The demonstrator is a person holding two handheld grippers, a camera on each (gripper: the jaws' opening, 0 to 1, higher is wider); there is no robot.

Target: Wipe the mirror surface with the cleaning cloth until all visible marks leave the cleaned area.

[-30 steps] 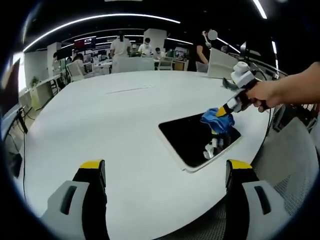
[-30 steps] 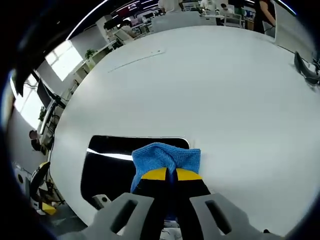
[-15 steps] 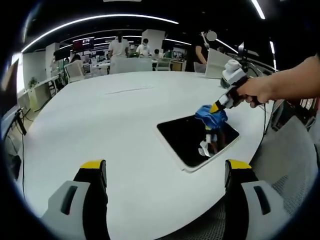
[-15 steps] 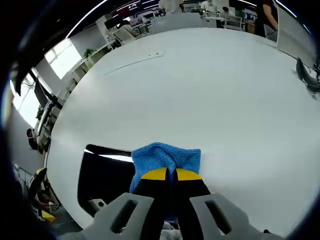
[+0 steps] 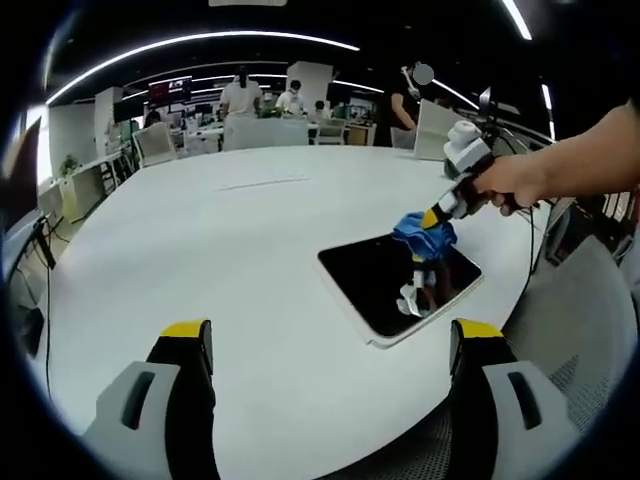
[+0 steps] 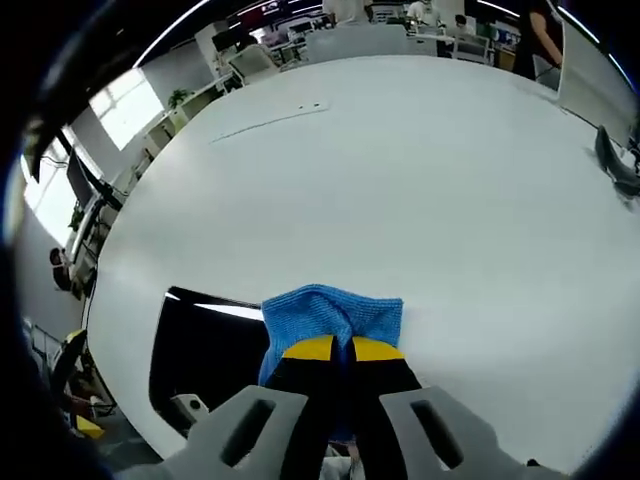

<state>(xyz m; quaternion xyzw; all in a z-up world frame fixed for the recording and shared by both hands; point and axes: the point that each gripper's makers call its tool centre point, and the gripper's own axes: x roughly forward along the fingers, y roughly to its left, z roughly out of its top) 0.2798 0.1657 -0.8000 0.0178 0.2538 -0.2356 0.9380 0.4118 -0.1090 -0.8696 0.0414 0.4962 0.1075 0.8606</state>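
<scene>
The right gripper [image 6: 342,348], jaws clamped on the blue cloth [image 6: 332,314], presses it onto the mirror [image 5: 395,283] on the white tabletop [image 5: 220,240]. Left gripper [image 5: 330,345] jaws spread wide. No readable writing.

Mirror's [image 6: 205,340] near corner under blue cloth [image 6: 333,315]

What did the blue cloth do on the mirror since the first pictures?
The right tongs slid the cloth from the mirror's near-right part toward its far edge. They stayed shut on the cloth. The left tongs stayed open, holding nothing, and the mirror lay where it was on the table.
</scene>
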